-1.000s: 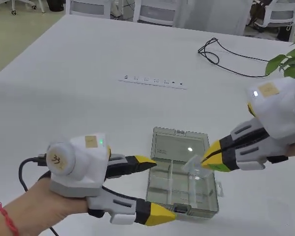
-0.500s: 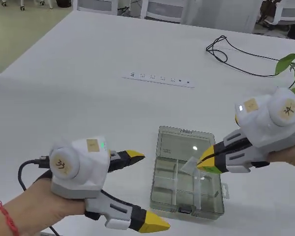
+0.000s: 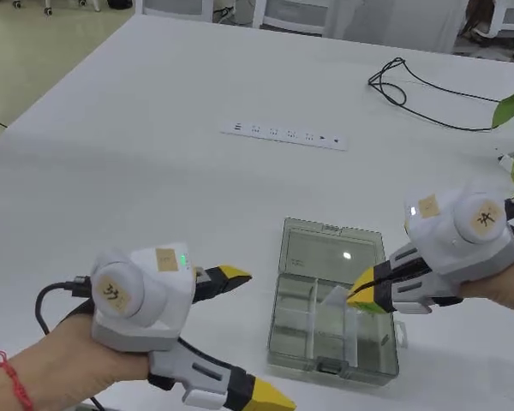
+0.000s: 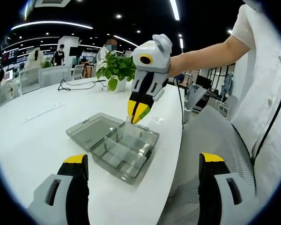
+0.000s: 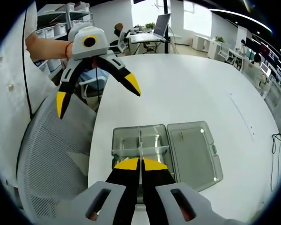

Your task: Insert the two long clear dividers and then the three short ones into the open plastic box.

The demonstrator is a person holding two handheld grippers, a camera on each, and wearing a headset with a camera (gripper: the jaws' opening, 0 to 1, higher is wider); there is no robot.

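Jaws of the right gripper (image 3: 360,298) are clamped on a clear divider (image 3: 336,297), held tilted just above the right half of the open plastic box (image 3: 325,377). The left gripper (image 3: 257,336) hovers left of the box, jaws wide apart and empty.

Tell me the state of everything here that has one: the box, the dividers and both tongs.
Plastic box, open, lid laid flat back on the table.
Fitted dividers, standing upright inside the box.
Clear divider, gripped by its top edge, hanging over the box.
Right tongs, shut on the clear divider.
Left tongs, open wide, empty, beside the box.
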